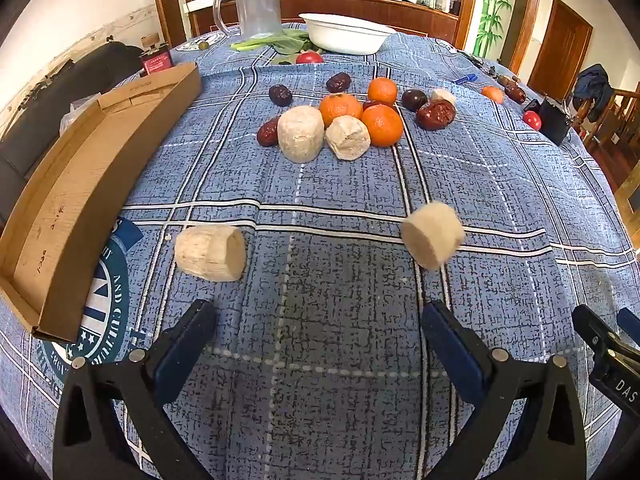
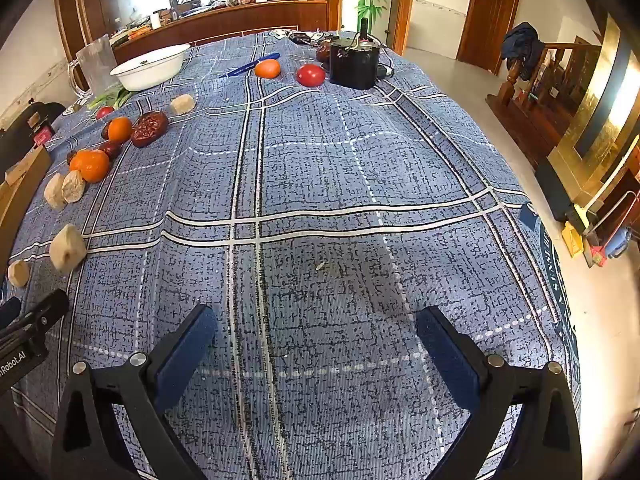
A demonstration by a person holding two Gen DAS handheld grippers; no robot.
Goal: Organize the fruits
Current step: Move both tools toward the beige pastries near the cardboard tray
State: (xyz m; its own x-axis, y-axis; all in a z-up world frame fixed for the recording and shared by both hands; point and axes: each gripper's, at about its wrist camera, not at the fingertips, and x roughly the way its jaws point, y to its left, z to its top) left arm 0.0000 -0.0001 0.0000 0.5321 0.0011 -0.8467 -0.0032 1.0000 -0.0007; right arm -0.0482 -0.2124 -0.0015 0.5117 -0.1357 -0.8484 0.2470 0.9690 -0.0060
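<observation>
My left gripper (image 1: pixel 318 320) is open and empty above the blue plaid cloth. Two pale round chunks lie just ahead of it: one on its side to the left (image 1: pixel 211 253) and one to the right (image 1: pixel 433 235), which looks blurred. Farther off is a pile of oranges (image 1: pixel 382 125), dark red dates (image 1: pixel 435 114) and two more pale chunks (image 1: pixel 300 133). My right gripper (image 2: pixel 316 322) is open and empty over bare cloth. In its view the pile lies far left, with an orange (image 2: pixel 89 165), a date (image 2: pixel 149 128) and a pale chunk (image 2: pixel 67 248).
An empty cardboard tray (image 1: pixel 72 196) lies along the left. A white bowl (image 1: pixel 346 34), a clear jug (image 1: pixel 256 8) and greens stand at the back. A tomato (image 2: pixel 311 75), an orange (image 2: pixel 267 68), a blue pen and a black device (image 2: pixel 354 62) sit far right.
</observation>
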